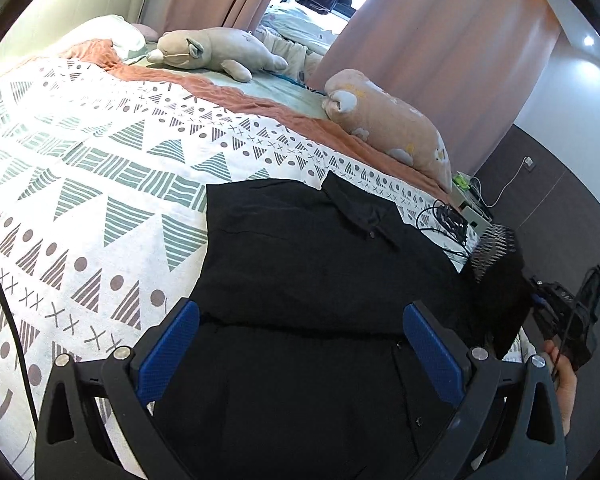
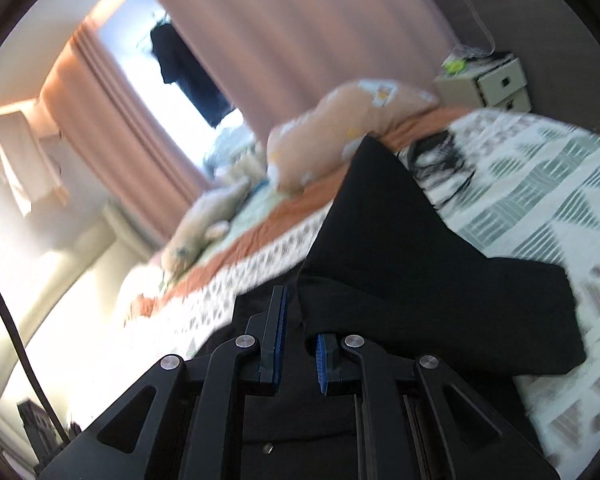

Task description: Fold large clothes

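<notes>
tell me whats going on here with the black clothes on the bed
A person holding a gripper in each hand is folding a black shirt laid out on the patterned bedspread. The right gripper is shut on a lifted part of the shirt, which drapes over that gripper above the bed. The left gripper is open over the shirt's lower half, holding nothing. Two plush toys lie near the head of the bed.

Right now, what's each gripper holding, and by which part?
Right gripper: pinching a lifted fold of the black garment at its edge. Left gripper: open above it, holding nothing.
</notes>
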A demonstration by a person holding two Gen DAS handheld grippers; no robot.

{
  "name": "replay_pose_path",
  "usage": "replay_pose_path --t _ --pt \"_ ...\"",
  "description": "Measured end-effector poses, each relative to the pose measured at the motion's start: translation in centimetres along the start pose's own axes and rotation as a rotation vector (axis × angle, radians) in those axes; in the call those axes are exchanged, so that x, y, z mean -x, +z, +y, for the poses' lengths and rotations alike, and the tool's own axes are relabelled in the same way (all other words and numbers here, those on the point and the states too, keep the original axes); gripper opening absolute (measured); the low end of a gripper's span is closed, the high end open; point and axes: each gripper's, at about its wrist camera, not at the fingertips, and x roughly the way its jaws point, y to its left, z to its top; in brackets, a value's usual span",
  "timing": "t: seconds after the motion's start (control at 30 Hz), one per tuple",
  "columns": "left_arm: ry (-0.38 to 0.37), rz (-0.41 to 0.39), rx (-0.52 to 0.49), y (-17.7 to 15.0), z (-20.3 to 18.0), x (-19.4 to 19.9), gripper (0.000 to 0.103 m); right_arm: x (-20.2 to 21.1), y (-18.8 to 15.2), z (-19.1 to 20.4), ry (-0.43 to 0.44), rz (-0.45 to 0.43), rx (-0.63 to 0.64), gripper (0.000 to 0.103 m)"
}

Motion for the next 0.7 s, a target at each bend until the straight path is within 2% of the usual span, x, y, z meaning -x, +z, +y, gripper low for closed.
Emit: replay_pose_path --t 0.1,0.17,0.27,0.43,0.5,0.53,0.6,0.63,0.7 --pt "-0.008 0.021 0.0 0.2 0.3 0.0 0.103 -2.9 -0.4 -0.2 0.004 0.104 0.007 0.01" --pt "0.004 0.026 -0.007 0.3 0.4 0.1 0.103 -5.7 -0.8 -0.5 -0.028 0.198 0.013 0.01" --pt "0.028 0.031 -0.016 0.5 0.5 0.4 0.103 -8.5 -1.5 -2.2 -0.073 0.314 -0.045 0.01" --pt "0.018 0.022 -0.059 0.6 -0.7 1.0 0.103 -8.0 -1.2 -3.3 -0.085 0.326 -0.1 0.015" --pt "0.041 0.01 -0.089 0.5 -1.5 1.2 0.103 -7.0 -0.9 -3.8 -0.066 0.308 -0.131 0.015" --pt "0.052 0.007 -0.101 0.5 -1.9 1.3 0.103 -6.2 -1.3 -3.8 -0.065 0.299 -0.144 0.02" --pt "0.062 -0.005 -0.121 0.4 -2.4 1.6 0.103 -4.8 -1.2 -4.1 -0.106 0.272 -0.159 0.063" --pt "0.063 -0.01 -0.128 0.3 -2.7 1.8 0.103 -3.8 -2.6 -3.8 -0.104 0.258 -0.166 0.102" --pt "0.056 -0.016 -0.136 0.3 -3.0 1.9 0.103 -1.9 -3.0 -4.6 -0.093 0.224 -0.204 0.103"
